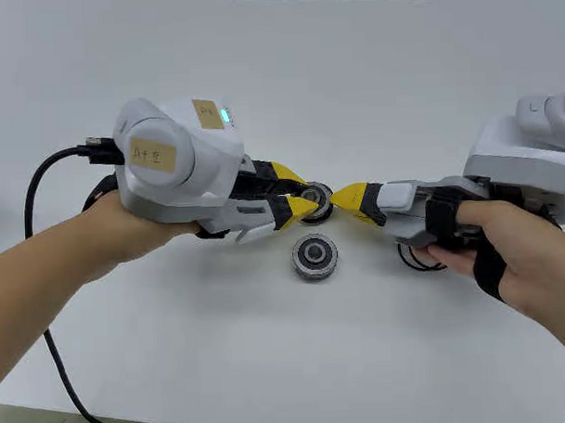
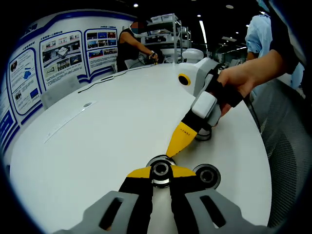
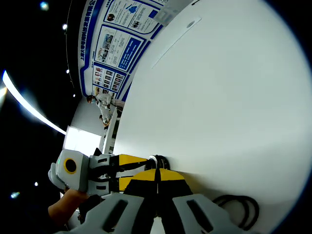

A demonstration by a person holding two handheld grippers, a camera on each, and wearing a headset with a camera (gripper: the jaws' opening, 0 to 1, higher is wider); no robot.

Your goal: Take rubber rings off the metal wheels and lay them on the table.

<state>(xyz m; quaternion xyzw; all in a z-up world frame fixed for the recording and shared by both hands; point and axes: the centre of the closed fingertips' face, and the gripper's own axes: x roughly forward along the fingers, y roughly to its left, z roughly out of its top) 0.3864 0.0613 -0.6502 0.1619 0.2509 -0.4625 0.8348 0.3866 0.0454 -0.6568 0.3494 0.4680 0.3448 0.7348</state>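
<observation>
Metal wheel (image 1: 316,199): clamped in the left tongs (image 1: 303,200), midway between both hands. Right tongs (image 1: 343,200) meet it head-on from the opposite side, closed narrow at its rim; whether they pinch the rubber ring (image 1: 326,208) cannot be told. Second wheel (image 1: 315,255) lies on the table (image 1: 269,360) just beside.

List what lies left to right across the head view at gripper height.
Left gripper → metal wheel in its jaws → right gripper → black rubber rings on the table. Second wheel omitted: directly below the held one.
</observation>
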